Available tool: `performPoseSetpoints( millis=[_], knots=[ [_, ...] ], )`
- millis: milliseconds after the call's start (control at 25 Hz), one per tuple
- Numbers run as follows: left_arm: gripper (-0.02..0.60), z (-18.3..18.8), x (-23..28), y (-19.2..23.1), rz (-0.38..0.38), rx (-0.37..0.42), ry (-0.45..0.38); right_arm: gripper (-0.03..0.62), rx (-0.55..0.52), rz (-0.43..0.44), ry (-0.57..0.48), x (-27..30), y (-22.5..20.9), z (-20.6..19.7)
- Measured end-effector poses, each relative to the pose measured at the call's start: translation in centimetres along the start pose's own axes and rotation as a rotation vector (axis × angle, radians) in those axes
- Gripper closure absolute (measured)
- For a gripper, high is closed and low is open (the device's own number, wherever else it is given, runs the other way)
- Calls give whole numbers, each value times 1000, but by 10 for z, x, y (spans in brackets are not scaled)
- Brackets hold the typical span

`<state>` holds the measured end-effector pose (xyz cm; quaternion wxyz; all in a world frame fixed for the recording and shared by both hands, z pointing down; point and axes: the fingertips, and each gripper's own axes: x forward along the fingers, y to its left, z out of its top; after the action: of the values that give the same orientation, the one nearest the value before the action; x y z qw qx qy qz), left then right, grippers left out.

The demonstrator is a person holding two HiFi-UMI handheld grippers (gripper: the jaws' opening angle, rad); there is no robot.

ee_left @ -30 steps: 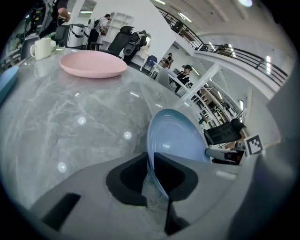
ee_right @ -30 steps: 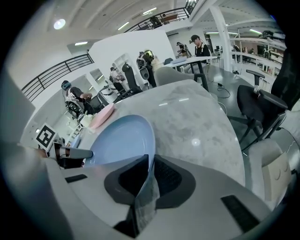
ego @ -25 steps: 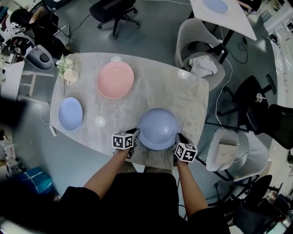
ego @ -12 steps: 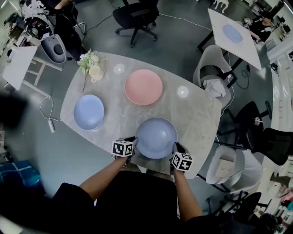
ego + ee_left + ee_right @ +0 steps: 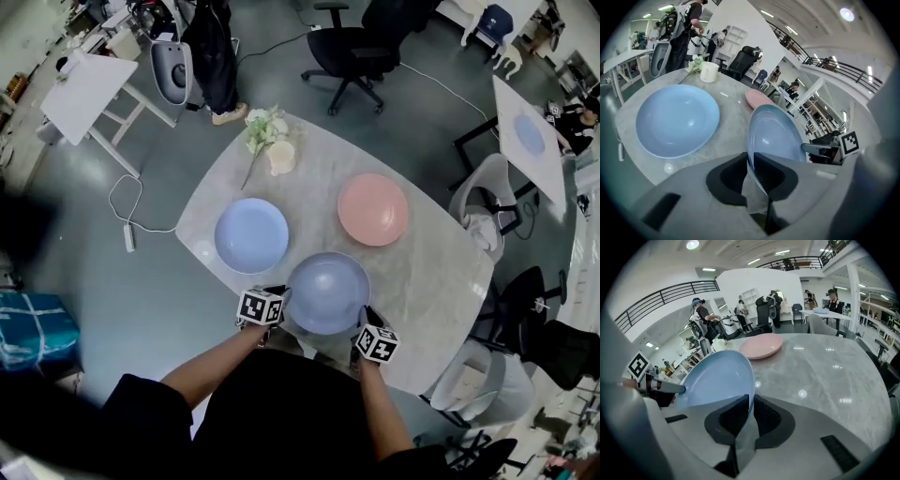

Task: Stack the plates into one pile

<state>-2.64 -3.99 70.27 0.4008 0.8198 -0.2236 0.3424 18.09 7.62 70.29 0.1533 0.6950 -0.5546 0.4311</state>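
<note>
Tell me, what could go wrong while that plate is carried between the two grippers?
1. The left gripper and right gripper pinch only the thin rim of the held plate; it might slip out.
2. It hangs by the table edge, so a drop could reach the floor.
3. Set down off-centre on the blue plate, it could clatter or chip.

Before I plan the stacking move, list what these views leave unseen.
1. Underside of the held plate and its gap to the table, head view: the plate itself covers them.
2. Part of the pink plate, left gripper view: behind the held plate.
3. Tips of the left gripper and right gripper, head view: under their marker cubes and the plate's rim.
4. What the cup holds, head view: too small.
</note>
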Motion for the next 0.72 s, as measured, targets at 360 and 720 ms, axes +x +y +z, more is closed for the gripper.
performPoseSetpoints(
  millis=[360,720],
  knots=[
    [525,10,-59,109,50,-77,-44,559,-112,36,40,53,117,22],
    [526,29,-81,192,58,-120,-53,559,-189,28,71,106,189,44]
  ],
)
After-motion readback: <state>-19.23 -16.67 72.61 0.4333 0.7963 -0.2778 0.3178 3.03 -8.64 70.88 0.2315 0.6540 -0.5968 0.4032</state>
